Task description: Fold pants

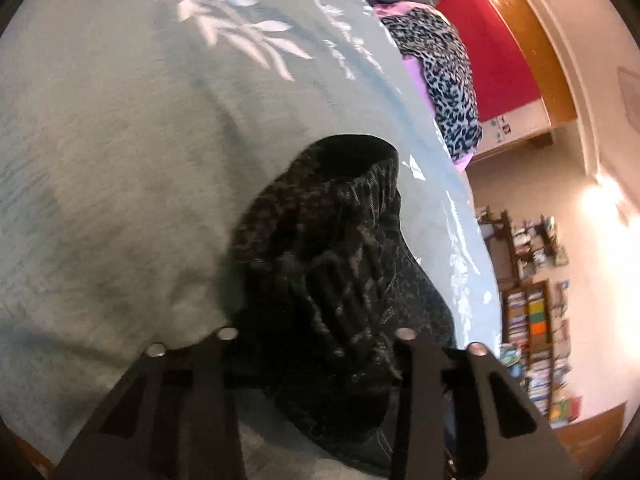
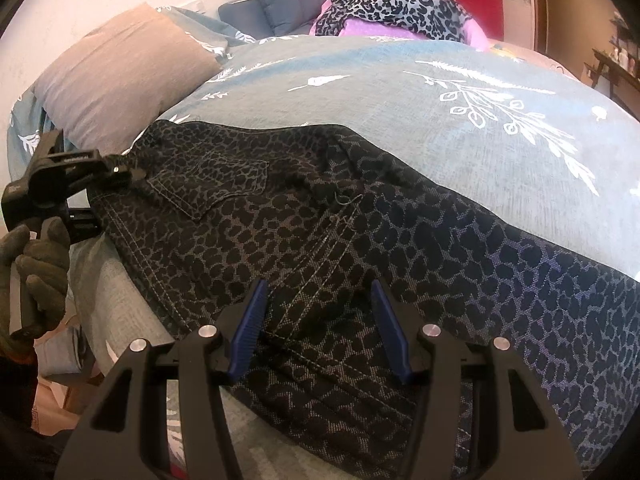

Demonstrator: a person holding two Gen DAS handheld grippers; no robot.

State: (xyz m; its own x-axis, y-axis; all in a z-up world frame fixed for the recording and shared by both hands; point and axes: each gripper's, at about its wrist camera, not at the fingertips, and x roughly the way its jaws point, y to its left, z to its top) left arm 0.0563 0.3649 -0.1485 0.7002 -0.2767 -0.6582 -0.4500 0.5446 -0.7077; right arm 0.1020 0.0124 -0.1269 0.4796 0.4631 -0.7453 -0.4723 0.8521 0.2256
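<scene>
Dark leopard-print pants (image 2: 360,220) lie spread across a grey-blue bedspread (image 2: 500,120), waistband and back pocket toward the left. My right gripper (image 2: 318,312) is open, its blue pads (image 2: 250,332) straddling the seam at the seat of the pants. My left gripper (image 2: 124,172) sits at the waistband's left end, held by a gloved hand (image 2: 40,280). In the left wrist view the waistband (image 1: 340,260) bunches up right in front of the camera and hides the left fingertips, so I cannot tell whether they grip the cloth.
A tan pillow (image 2: 120,72) lies at the bed's head. A leopard-print garment on a purple cloth (image 2: 400,4) sits at the far side, next to a blue cushion (image 2: 288,0). Bookshelves (image 1: 528,320) stand beyond the bed's edge.
</scene>
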